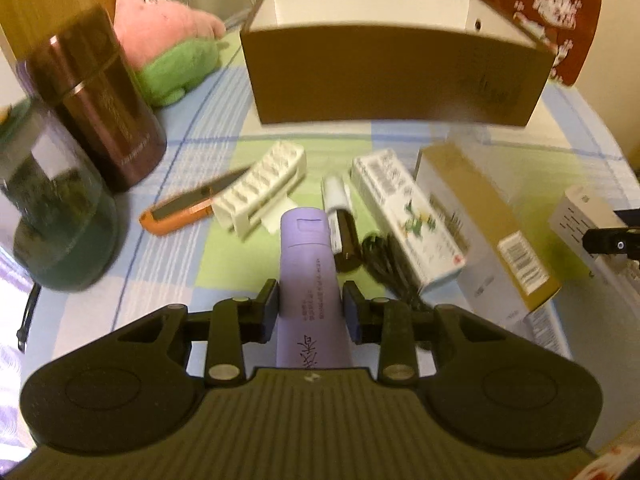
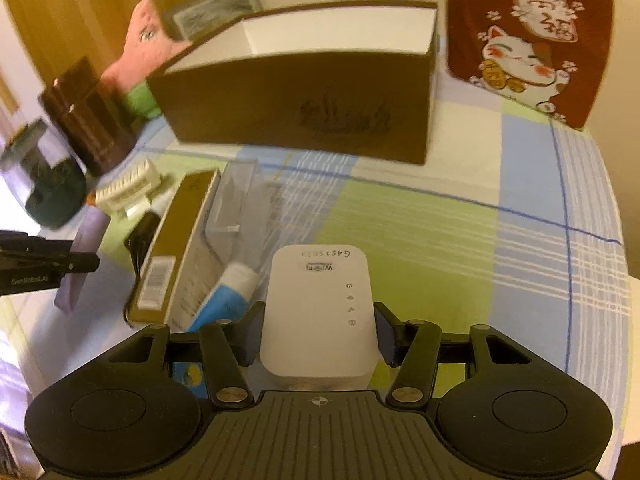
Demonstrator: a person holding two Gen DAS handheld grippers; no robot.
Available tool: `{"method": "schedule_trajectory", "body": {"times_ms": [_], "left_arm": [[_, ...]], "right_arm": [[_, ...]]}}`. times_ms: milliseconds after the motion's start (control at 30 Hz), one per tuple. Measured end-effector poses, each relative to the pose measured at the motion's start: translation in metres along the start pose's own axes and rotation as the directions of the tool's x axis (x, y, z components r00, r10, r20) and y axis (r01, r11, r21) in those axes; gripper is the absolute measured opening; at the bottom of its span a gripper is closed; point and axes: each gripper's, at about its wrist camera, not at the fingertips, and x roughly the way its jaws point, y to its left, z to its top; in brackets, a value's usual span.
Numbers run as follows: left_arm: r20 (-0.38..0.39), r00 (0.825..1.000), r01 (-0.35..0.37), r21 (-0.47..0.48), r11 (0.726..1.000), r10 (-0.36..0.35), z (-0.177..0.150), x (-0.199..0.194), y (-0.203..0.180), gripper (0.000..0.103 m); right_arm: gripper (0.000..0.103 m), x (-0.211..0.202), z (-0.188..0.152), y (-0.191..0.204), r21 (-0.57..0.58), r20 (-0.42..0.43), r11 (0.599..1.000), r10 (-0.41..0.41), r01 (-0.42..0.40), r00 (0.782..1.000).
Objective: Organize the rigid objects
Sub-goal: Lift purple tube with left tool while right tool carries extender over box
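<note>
Left wrist view shows the left gripper (image 1: 311, 312) closed on a lilac tube (image 1: 309, 280), its pads pressed to the tube's sides well back from the capped end, which points to twelve o'clock at the open brown box (image 1: 394, 76). The tube looks lifted clear of the checked tablecloth (image 1: 168, 256).

The risks, as I judge them: the tube is smooth, soft-walled and held behind its middle, so it could droop or slide out of the pads on the way to the box. Below it, at one o'clock, lie a dark marker (image 1: 343, 232), a black cable (image 1: 390, 264) and a white carton (image 1: 408, 216); a low carry could knock these. A white clip block (image 1: 260, 188) and orange cutter (image 1: 180, 210) sit at eleven o'clock. The box's near wall stands tall, so a low approach would hit it.

Right wrist view shows the right gripper (image 2: 318, 336) closed about a white WiFi plug unit (image 2: 320, 312), pads against both flanks. Whether the unit is off the cloth I cannot tell. Its casing is slick and wide, so the grip may slip. At ten o'clock a gold-sided box (image 2: 176, 240) and blue tube (image 2: 228, 296) lie close beside it. Both arms aim at one box, so they could collide.
</note>
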Motion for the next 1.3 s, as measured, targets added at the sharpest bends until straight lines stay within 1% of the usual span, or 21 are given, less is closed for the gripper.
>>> {"method": "schedule_trajectory", "body": {"times_ms": [167, 333, 467, 600, 700, 800, 900, 1033, 1167, 1300], "left_arm": [[0.037, 0.999, 0.023, 0.011, 1.0, -0.024, 0.029, -0.01, 0.003, 0.029], [0.099, 0.993, 0.068, 0.034, 0.997, -0.071, 0.068, -0.017, 0.004, 0.029], [0.147, 0.983, 0.099, 0.063, 0.993, -0.107, 0.108, -0.017, 0.002, 0.029], [0.192, 0.971, 0.127, 0.087, 0.988, -0.142, 0.153, -0.009, 0.0, 0.029], [0.206, 0.964, 0.154, 0.088, 0.984, -0.169, 0.186, -0.001, -0.002, 0.029], [0.204, 0.962, 0.17, 0.083, 0.982, -0.184, 0.214, 0.013, -0.005, 0.029], [0.193, 0.963, 0.177, 0.081, 0.981, -0.19, 0.24, 0.03, -0.007, 0.029], [0.159, 0.968, 0.182, 0.073, 0.981, -0.192, 0.27, 0.06, -0.012, 0.029], [0.112, 0.974, 0.19, 0.06, 0.98, -0.196, 0.293, 0.093, -0.016, 0.029], [0.061, 0.978, 0.196, 0.057, 0.979, -0.199, 0.306, 0.126, -0.02, 0.029]], "right_arm": [[0.052, -0.012, 0.026, 0.001, 0.036, 0.048, 0.999, 0.003, -0.004, 0.999], [0.052, -0.02, 0.061, 0.005, 0.067, 0.107, 0.998, 0.01, -0.017, 0.994], [0.052, -0.02, 0.094, 0.008, 0.081, 0.157, 0.996, 0.008, -0.021, 0.988], [0.052, -0.018, 0.133, 0.014, 0.077, 0.217, 0.997, -0.005, -0.012, 0.976], [0.052, -0.011, 0.164, 0.018, 0.082, 0.251, 0.997, -0.016, -0.004, 0.968], [0.052, 0.002, 0.192, 0.016, 0.098, 0.261, 0.995, -0.025, 0.0, 0.965], [0.052, 0.021, 0.219, 0.014, 0.102, 0.266, 0.995, -0.048, 0.021, 0.963], [0.052, 0.052, 0.246, 0.005, 0.116, 0.239, 0.991, -0.086, 0.059, 0.967], [0.052, 0.086, 0.264, -0.01, 0.134, 0.197, 0.988, -0.101, 0.076, 0.975], [0.052, 0.118, 0.272, -0.02, 0.145, 0.157, 0.985, -0.112, 0.089, 0.981]]}}
